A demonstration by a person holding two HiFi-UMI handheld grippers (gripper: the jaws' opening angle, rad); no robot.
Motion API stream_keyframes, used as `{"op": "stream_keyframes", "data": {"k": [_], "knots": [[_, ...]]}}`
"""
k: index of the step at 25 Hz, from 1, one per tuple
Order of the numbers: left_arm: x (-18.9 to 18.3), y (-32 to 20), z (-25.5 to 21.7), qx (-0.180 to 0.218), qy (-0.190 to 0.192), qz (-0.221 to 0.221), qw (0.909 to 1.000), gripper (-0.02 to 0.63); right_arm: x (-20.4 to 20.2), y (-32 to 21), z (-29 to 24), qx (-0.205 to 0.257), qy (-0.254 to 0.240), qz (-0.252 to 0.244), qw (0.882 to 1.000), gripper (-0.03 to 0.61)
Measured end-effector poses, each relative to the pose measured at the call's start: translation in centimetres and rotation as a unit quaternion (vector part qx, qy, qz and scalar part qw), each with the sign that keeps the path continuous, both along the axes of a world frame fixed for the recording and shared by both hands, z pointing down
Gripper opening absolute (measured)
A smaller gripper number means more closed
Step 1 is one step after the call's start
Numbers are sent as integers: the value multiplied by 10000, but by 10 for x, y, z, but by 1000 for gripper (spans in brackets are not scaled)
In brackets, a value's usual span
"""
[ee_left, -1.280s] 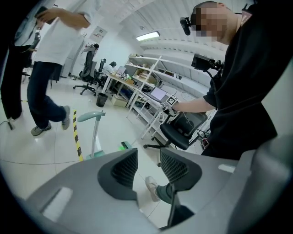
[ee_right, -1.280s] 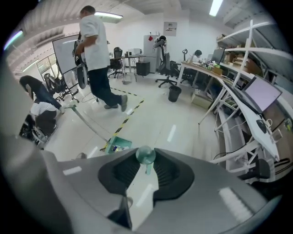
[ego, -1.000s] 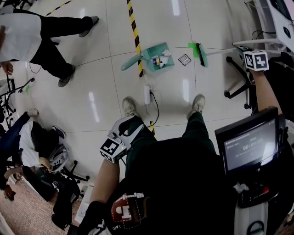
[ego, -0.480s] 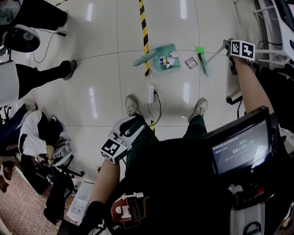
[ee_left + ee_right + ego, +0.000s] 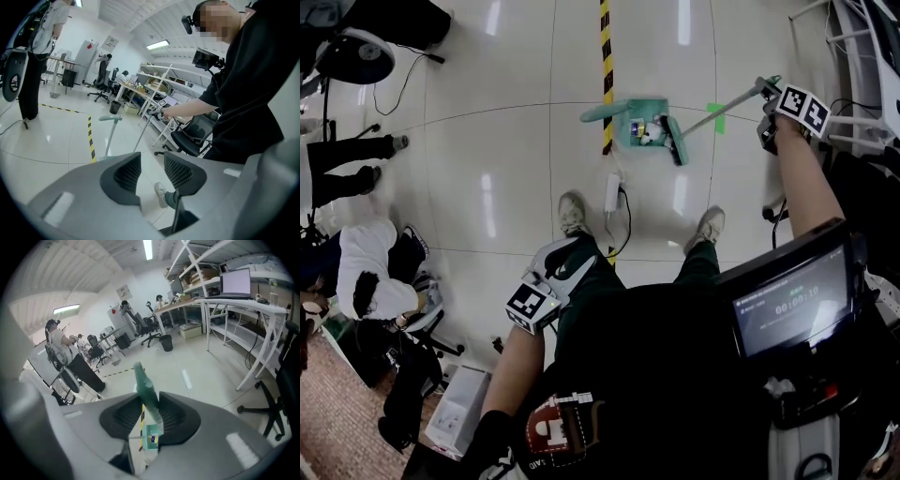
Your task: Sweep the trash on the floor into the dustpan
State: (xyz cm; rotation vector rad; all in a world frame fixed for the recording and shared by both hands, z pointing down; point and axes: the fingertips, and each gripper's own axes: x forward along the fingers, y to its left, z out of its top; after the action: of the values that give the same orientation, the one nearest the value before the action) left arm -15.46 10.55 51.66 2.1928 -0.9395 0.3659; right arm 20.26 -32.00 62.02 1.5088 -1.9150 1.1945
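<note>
Across the glossy white floor (image 5: 469, 122), your left gripper (image 5: 152, 171) hangs by your thigh, jaws a little apart and empty. Ahead, the teal dustpan (image 5: 628, 111) holds the trash (image 5: 642, 129). The broom (image 5: 675, 141) head touches its right edge, handle clamped in your right gripper (image 5: 149, 404).

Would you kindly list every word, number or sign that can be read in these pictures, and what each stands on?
"00:00:10": timer digits on the screen at the person's chest; the last digits are uncertain.
Smaller line above the digits on that screen: too small to read.
Red and white patch on the black clothing: lettering too distorted to read.
Trash in the dustpan: print too small to read.
</note>
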Motion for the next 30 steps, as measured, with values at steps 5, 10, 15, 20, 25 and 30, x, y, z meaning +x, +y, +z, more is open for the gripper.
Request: {"op": "stream_keyframes", "data": {"k": [5, 10, 15, 20, 25, 30], "knots": [[9, 0, -7, -62, -17, 70, 10000, 154, 14, 10, -12, 106, 88, -223, 9997, 89], [18, 0, -7, -11, -20, 156, 9999, 155, 28, 37, -20, 66, 373, -774, 9963, 87], [26, -4, -7, 80, -37, 255, 9996, 155, 48, 58, -32, 127, 573, -1026, 9930, 89], [18, -17, -1, 158, -4, 217, 9996, 155, 62, 71, -37, 80, 514, -1011, 9935, 89], [25, -17, -45, 509, 132, 21, 9986, 155, 66, 121, -82, 65, 364, -1163, 9925, 89], [-37, -41, -60, 1081, 345, -331, 9930, 154, 21, 130, -117, 15, 383, -1206, 9920, 89]]}}
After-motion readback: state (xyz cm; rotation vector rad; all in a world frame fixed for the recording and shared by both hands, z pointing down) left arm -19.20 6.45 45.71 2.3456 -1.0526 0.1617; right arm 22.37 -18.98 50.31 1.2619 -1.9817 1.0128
